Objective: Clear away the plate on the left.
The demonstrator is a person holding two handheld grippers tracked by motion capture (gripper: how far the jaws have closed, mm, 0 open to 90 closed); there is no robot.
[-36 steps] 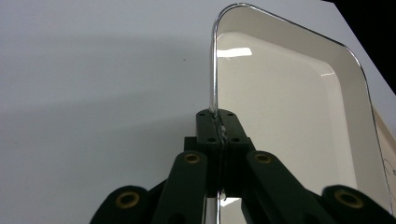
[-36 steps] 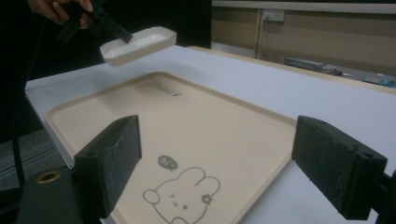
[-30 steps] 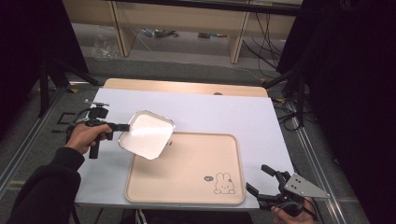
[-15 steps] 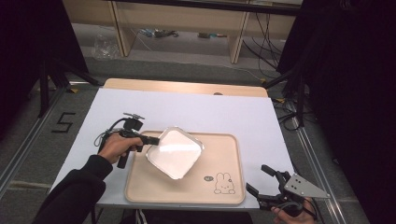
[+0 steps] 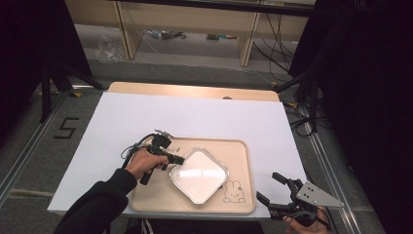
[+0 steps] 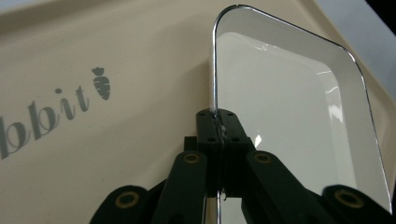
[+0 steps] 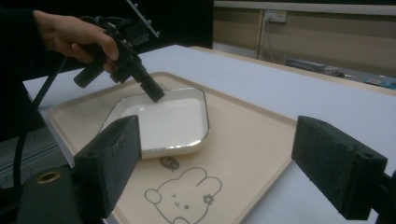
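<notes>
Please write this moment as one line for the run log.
left hand-held gripper: shut on white dish rim | dish: over beige tray | right hand-held gripper: open, empty, off tray

table (image 5: 146, 117): white top | beige tray (image 5: 243, 195) on its near edge, right of centre

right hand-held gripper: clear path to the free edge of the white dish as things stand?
Probably yes. The right hand-held gripper is open at the table's near right corner, and bare tray lies between it and the white dish. The left hand-held gripper clamps only the opposite rim.
</notes>
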